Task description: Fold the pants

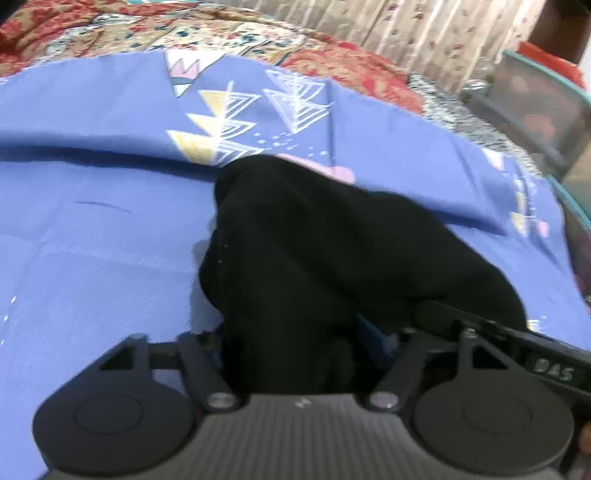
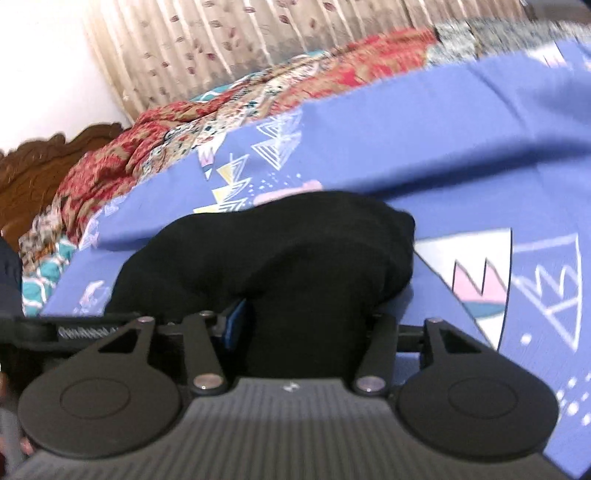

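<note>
The black pants lie bunched on a blue bedsheet with triangle prints. My left gripper is shut on a fold of the pants, and the cloth covers its fingertips. The other gripper's black arm reaches into the cloth from the right. In the right wrist view the pants form a dark mound, and my right gripper is shut on a fold of them. A blue pad shows beside the cloth. The bedsheet spreads behind.
A red and beige patterned blanket lies at the far side of the bed, also in the right wrist view. A curtain hangs behind. A carved wooden headboard stands at the left. A teal-rimmed basket sits at the right.
</note>
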A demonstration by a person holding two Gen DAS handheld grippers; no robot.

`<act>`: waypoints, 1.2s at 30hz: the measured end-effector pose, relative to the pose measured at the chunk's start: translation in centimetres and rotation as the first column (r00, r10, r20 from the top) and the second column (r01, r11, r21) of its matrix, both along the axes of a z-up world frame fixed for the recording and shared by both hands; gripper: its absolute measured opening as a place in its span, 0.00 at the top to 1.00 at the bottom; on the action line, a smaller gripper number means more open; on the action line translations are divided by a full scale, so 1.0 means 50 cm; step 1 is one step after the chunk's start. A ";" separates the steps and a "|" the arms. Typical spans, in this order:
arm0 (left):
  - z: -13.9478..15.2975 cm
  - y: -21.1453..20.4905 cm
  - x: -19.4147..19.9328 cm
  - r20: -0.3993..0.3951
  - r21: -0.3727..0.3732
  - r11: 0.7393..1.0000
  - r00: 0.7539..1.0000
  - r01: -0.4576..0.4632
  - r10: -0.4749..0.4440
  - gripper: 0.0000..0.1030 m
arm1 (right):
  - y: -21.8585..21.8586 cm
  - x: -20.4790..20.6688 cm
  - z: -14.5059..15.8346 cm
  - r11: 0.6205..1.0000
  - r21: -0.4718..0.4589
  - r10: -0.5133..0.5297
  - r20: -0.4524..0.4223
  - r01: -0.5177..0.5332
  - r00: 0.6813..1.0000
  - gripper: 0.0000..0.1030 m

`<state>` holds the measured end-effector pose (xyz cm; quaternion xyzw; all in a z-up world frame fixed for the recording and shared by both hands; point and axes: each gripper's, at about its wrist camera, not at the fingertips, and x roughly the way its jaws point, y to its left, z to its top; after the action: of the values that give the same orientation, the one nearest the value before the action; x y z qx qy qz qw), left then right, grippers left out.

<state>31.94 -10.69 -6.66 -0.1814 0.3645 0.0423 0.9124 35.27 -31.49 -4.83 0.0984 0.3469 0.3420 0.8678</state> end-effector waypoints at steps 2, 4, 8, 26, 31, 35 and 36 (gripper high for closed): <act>0.008 -0.012 -0.011 -0.019 0.032 0.999 1.000 -0.013 0.013 0.25 | -0.009 -0.011 0.001 1.000 0.001 -0.023 -0.035 0.023 0.999 0.35; 0.023 -0.028 -0.022 -0.057 0.089 0.995 0.997 -0.039 0.044 0.22 | -0.020 -0.024 0.005 0.999 -0.004 -0.045 -0.064 0.045 0.997 0.31; 0.068 -0.058 -0.077 -0.091 0.169 0.981 0.990 -0.090 0.107 0.23 | -0.042 -0.080 0.035 0.991 -0.019 -0.130 -0.064 0.129 0.989 0.27; 0.078 -0.175 -0.410 -0.168 0.231 0.970 0.979 -0.079 0.119 0.17 | -0.125 -0.434 0.039 0.981 -0.138 -0.147 -0.040 0.140 0.988 0.22; 0.084 -0.192 -0.472 -0.160 0.237 0.968 0.979 -0.083 0.123 0.10 | -0.145 -0.486 0.029 0.982 -0.123 -0.157 -0.127 0.142 0.979 0.20; 0.098 -0.201 -0.511 -0.138 0.270 0.958 0.980 -0.100 0.141 0.00 | -0.149 -0.517 0.037 0.984 -0.109 -0.156 -0.164 0.140 0.974 0.15; 0.104 -0.205 -0.522 -0.123 0.282 0.953 0.981 -0.108 0.147 0.00 | -0.149 -0.525 0.039 0.985 -0.105 -0.150 -0.166 0.134 0.975 0.14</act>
<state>5.84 -20.93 -1.45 -0.0732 0.4069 0.1640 0.8956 8.99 -38.96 -2.86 0.1119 0.4287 0.2528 0.8601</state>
